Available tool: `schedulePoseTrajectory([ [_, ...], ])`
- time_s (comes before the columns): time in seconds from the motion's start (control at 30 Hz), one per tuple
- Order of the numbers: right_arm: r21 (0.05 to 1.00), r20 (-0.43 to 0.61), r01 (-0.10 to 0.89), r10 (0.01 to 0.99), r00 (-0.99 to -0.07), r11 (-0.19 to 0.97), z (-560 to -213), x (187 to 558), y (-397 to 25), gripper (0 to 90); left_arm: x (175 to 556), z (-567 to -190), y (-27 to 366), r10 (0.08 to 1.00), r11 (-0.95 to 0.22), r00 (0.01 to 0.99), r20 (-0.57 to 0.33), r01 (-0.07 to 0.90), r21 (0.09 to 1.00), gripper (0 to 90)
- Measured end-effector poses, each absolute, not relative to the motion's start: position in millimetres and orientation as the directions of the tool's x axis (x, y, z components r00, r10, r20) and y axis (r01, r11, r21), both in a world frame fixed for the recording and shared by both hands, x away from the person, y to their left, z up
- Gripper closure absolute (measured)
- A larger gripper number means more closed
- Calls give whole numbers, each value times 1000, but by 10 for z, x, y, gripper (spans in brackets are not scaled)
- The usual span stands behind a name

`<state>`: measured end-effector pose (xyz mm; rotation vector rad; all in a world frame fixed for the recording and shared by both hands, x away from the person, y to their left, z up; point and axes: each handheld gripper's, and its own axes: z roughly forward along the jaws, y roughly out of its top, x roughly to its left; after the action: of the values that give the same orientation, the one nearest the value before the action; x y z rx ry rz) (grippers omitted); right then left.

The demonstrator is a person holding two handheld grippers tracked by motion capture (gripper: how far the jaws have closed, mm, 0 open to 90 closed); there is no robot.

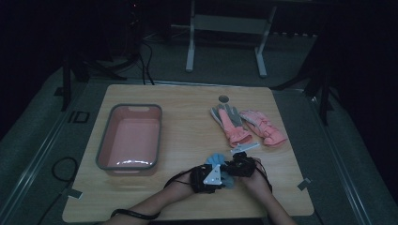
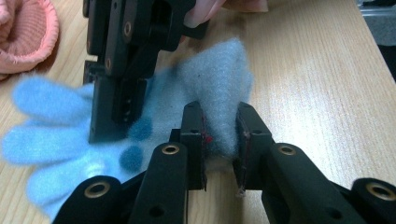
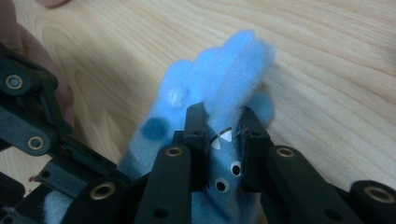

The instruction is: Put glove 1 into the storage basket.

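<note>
Left gripper view, left gripper (image 2: pixel 219 135) and right gripper (image 3: pixel 223 140) jaws both pinching blue glove (image 2: pixel 210 84), no legible writing.

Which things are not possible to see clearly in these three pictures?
- Blue glove: high view, mostly under both grippers and the hands; dim and small.
- Its dotted pattern: right gripper view, partly between the jaws, cut off by the bottom edge.
- Pink gloves: high view, too dim for detail.
- Pink basin: contents unclear, only glare shows.
</note>
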<state>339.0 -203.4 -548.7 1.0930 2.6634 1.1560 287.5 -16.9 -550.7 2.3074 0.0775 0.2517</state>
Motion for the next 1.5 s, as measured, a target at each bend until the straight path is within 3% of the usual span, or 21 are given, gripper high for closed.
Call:
schedulePoseTrajectory([
  [0.37,692,250,579,611,-751,430,-5267,3443,-2041,798,2960,-5253,-43,157,-670,978,135,5,742,784],
  [0.77,751,223,522,589,-777,405,-4871,3565,-1883,797,3070,-4848,124,165,-692,966,198,-29,721,784],
  [1.5,780,204,464,530,-823,421,-4539,3756,-1376,796,3134,-4484,579,189,-731,947,260,-41,681,784],
])
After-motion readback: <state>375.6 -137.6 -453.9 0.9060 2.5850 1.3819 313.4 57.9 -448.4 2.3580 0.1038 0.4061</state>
